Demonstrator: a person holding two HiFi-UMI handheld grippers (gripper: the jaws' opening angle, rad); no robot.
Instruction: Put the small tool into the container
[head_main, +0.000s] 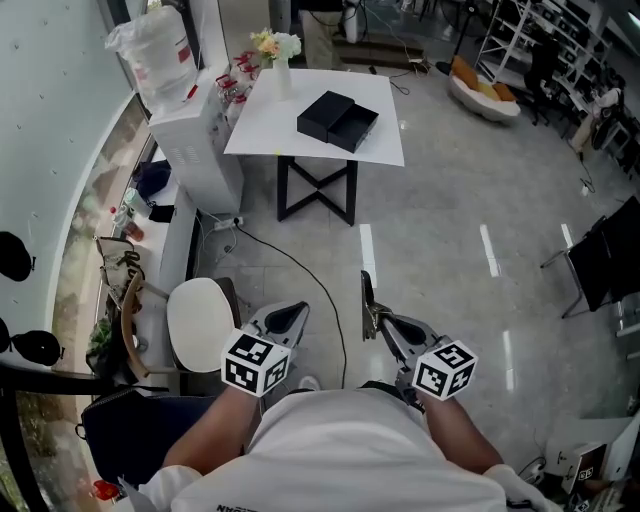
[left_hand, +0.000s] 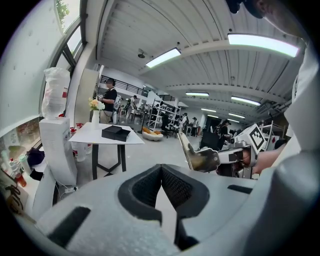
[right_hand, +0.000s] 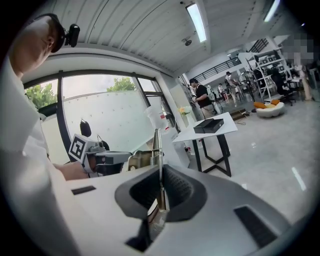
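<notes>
Currently, the small tool (right_hand: 156, 145) sits pinched in the right claw (right_hand: 161, 172), its tip jutting beyond.

The lower end of the small tool (right_hand: 157, 146) is hidden between the pads of the right tongs (right_hand: 160, 172); its type cannot be determined. In the head view, the bottom edge cuts off the person's torso (head_main: 340, 450). The container (head_main: 338, 120) on the desk (head_main: 270, 125) appears too small to show its contents.
</notes>
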